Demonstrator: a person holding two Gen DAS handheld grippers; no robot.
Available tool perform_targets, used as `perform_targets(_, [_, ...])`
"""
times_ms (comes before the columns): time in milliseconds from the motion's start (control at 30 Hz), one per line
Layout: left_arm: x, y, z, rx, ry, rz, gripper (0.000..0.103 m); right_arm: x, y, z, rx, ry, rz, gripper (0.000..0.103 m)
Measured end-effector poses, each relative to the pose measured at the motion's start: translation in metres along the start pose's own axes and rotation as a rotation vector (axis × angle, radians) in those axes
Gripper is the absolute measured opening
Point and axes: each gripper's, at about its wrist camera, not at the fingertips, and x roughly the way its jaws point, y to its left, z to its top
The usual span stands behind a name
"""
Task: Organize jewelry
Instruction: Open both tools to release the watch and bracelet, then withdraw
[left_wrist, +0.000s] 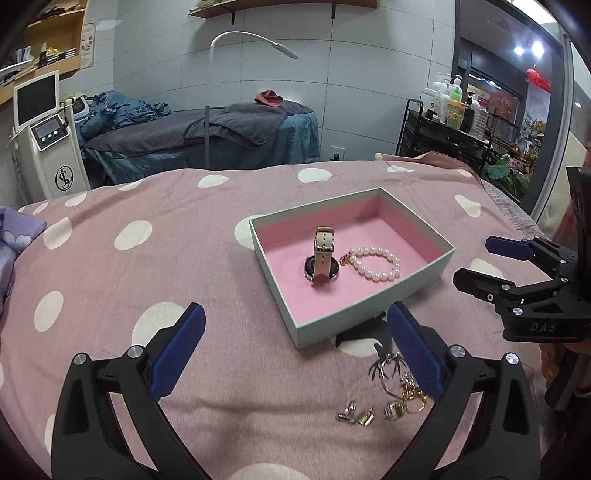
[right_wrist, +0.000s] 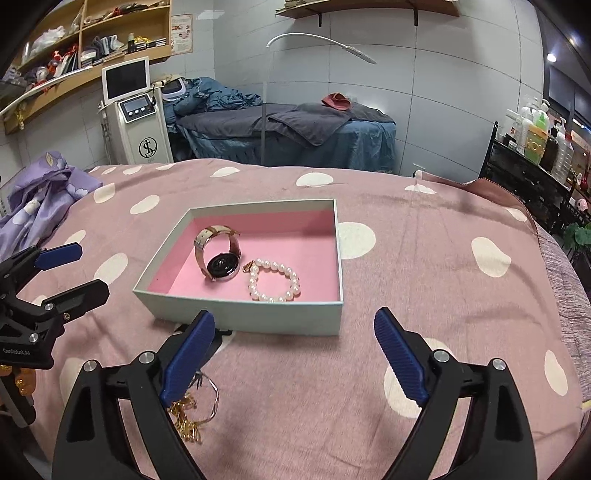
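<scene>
Watch (left_wrist: 320, 258) and pearl bracelet (left_wrist: 376, 264) already placed in box (left_wrist: 354, 314); rings (left_wrist: 369, 411) and earrings (left_wrist: 388, 367) left on blanket (left_wrist: 147, 266). Left gripper (left_wrist: 295, 350), right gripper (right_wrist: 295, 354) both spread, nothing pinched.

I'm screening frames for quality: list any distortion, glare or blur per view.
Left wrist view: fisheye bends the wall lines and darkens corners; ceiling lights flare at upper right; box and rings sharp. Right wrist view: same barrel bend; watch and pearls crisp, no glare.
</scene>
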Motion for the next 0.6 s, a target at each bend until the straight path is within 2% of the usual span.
perform_targets(233, [-0.016,-0.009,-0.028,0.015,0.007,0.002,0.097,-0.015,0.009,-0.023,-0.025,-0.005,-0.009,0.088])
perform_targets(600, [-0.019,-0.016,-0.060,0.030,0.053,0.017,0.097,-0.023,0.021,-0.049,-0.067,0.028,0.007,0.088])
